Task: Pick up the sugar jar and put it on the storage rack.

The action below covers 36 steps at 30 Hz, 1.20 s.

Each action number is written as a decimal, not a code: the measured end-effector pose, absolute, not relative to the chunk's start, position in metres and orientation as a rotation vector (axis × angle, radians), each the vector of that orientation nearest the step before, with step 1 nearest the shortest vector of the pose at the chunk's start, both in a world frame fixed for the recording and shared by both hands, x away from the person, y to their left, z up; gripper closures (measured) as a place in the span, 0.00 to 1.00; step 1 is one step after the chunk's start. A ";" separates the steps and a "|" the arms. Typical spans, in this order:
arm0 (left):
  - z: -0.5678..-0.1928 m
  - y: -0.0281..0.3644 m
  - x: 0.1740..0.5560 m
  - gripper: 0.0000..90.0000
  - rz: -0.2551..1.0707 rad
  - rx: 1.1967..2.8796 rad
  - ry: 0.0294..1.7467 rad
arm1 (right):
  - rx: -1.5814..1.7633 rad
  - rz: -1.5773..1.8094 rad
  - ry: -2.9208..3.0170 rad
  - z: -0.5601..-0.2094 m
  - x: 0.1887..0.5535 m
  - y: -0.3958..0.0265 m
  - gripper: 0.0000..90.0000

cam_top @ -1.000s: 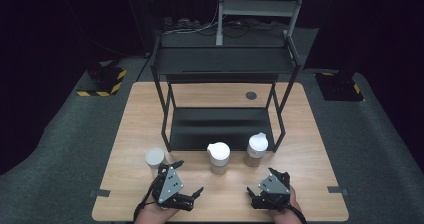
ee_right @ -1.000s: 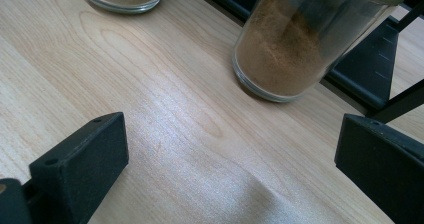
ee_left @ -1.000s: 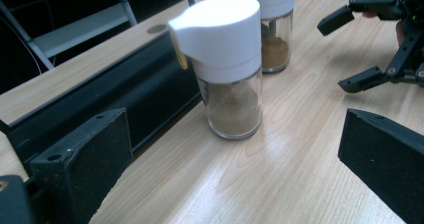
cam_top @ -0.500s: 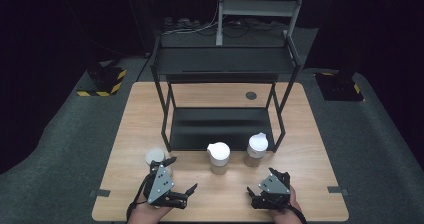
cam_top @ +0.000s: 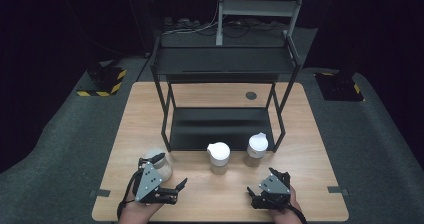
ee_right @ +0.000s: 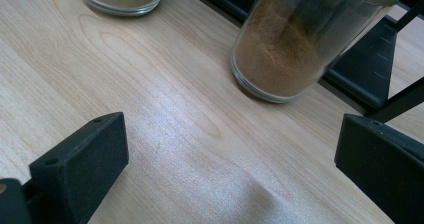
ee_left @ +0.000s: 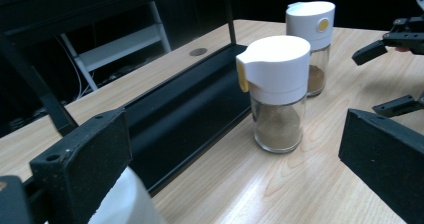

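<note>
Three glass jars of brown powder with white lids stand in a row in front of the black rack [cam_top: 222, 129]: a left jar [cam_top: 161, 168], a middle jar [cam_top: 218, 156] and a right jar [cam_top: 257, 148]. My left gripper [cam_top: 170, 172] is open, one jaw against the left jar's lid. In the left gripper view that lid [ee_left: 125, 204] shows low beside the left jaw, with the middle jar [ee_left: 277, 94] and the right jar [ee_left: 310, 39] ahead. My right gripper [cam_top: 261, 182] is open on the table, short of the right jar [ee_right: 295, 39].
The wooden table [cam_top: 320, 184] holds a two-level black rack with thin legs behind the jars. A small round hole [cam_top: 251, 95] sits in the tabletop at the back. The front edge is close under both hands.
My left gripper has slid left and turned toward the left jar, whose lid now lies by its jaw. The right gripper has stayed put.
</note>
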<state>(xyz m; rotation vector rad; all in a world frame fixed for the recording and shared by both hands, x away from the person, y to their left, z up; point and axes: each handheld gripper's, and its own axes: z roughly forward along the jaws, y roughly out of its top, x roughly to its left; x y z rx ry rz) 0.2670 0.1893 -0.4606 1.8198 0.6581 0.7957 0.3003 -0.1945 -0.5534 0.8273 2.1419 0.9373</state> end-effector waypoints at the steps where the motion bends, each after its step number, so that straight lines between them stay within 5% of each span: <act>1: -0.461 0.189 0.267 0.01 0.796 1.820 0.658 | 0.827 0.937 2.142 -0.553 0.300 -0.194 0.00; 36: -0.470 0.232 0.283 0.00 0.811 1.762 0.810 | 0.830 0.951 2.146 -0.553 0.300 -0.195 0.00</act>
